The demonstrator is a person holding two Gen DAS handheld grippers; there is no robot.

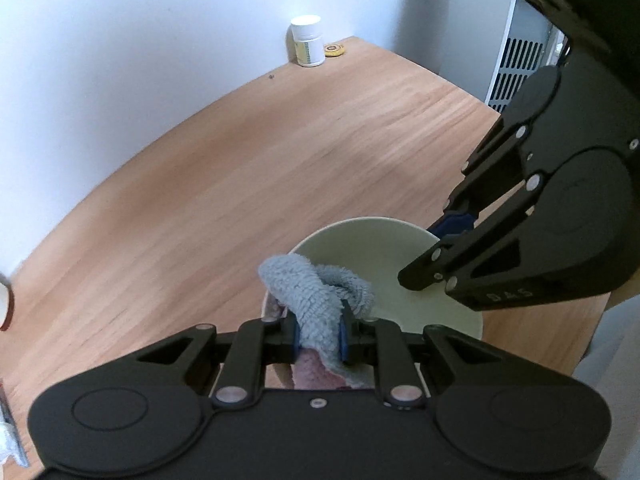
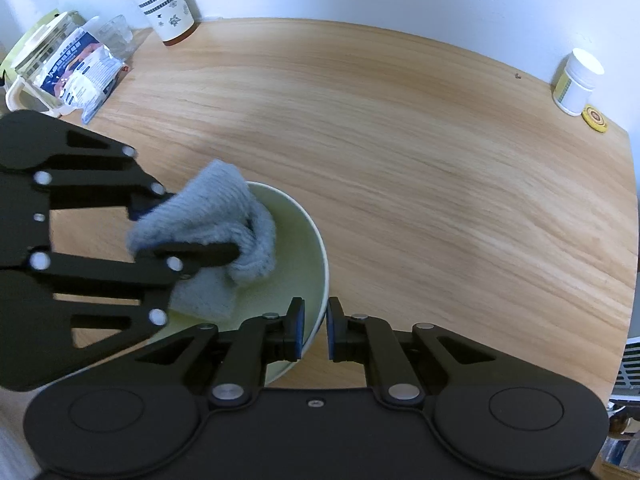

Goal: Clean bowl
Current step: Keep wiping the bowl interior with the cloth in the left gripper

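Wiping is under way: the left gripper (image 1: 319, 334) pinches a grey cloth (image 1: 316, 296) inside the pale green bowl (image 2: 304, 248) on the worktop (image 2: 440, 184), while the right gripper (image 2: 315, 330) clamps the bowl's near rim. Next, the cloth likely needs sweeping around the inner wall.

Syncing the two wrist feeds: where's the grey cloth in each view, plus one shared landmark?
Left wrist: grey cloth at lower centre, clamped in the left gripper, draped over the near rim of the bowl.
Right wrist: grey cloth at left of centre, inside the bowl, held by the left gripper; the right gripper pinches the rim.
Shared landmark: white jar by the wall.
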